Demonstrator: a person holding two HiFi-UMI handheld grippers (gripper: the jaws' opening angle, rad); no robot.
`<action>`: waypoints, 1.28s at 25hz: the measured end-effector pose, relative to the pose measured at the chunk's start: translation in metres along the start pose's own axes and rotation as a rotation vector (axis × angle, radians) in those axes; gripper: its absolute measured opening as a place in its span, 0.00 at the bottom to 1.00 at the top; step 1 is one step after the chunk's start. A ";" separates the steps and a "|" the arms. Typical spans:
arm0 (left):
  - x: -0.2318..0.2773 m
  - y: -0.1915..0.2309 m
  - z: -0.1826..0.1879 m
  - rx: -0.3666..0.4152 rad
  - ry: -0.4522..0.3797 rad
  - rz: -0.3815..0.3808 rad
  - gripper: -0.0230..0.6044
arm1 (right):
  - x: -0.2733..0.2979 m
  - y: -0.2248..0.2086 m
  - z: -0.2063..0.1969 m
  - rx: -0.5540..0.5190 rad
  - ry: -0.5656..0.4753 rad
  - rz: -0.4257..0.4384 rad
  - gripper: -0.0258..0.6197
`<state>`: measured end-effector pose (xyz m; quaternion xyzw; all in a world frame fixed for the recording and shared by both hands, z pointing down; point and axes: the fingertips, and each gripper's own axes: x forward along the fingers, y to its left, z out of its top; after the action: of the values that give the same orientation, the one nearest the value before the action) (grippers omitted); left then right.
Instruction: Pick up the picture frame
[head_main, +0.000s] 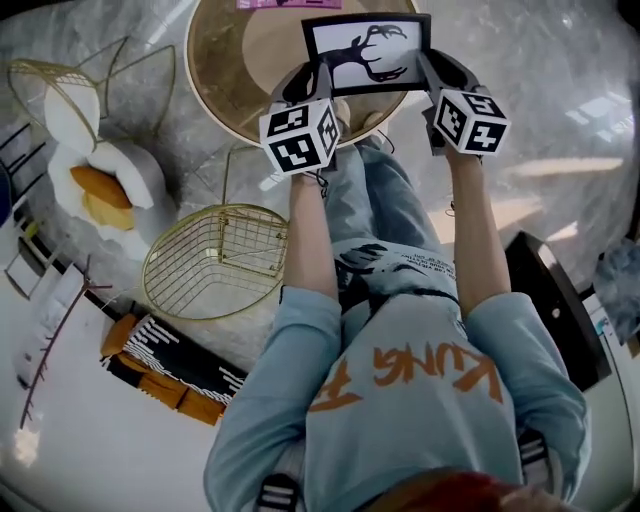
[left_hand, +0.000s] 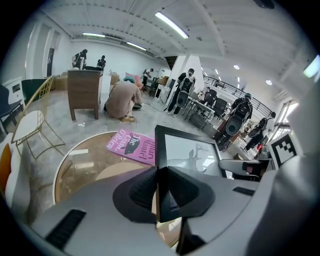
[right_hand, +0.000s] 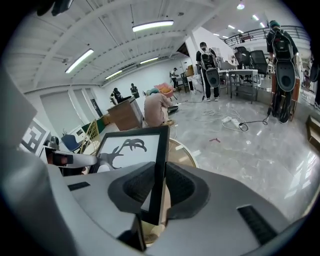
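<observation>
fingers (left_hand: 136, 189) clenched, both pairs: left gripper (head_main: 312, 75) on the picture frame (head_main: 366, 50) at its left short edge, right gripper (head_main: 432, 70) at the right. spans between the two, long axis fingertip to fingertip, apparently clear above the round table (head_main: 235, 75); equally near both hands.

We are seeing open room over the round table (head_main: 235, 80); a pink book (left_hand: 131, 146) is seemingly blocking its far edge.

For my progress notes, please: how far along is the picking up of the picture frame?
Done: left gripper and right gripper are each shut on a side edge of the picture frame. In hand: it hangs above the round table, apparently lifted. Remaining: seemingly nothing.
</observation>
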<state>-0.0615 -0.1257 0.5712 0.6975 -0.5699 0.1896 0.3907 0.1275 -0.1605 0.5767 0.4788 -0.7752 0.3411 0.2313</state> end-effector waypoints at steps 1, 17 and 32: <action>-0.004 -0.003 0.006 0.001 -0.012 0.000 0.16 | -0.004 0.002 0.008 -0.008 -0.013 0.004 0.14; -0.074 -0.039 0.141 0.064 -0.260 0.056 0.16 | -0.061 0.035 0.145 -0.063 -0.256 0.060 0.14; -0.144 -0.053 0.246 0.240 -0.505 0.048 0.16 | -0.112 0.085 0.253 -0.164 -0.522 0.097 0.14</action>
<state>-0.0958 -0.2169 0.2981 0.7502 -0.6392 0.0853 0.1464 0.0917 -0.2587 0.3070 0.4925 -0.8555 0.1531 0.0453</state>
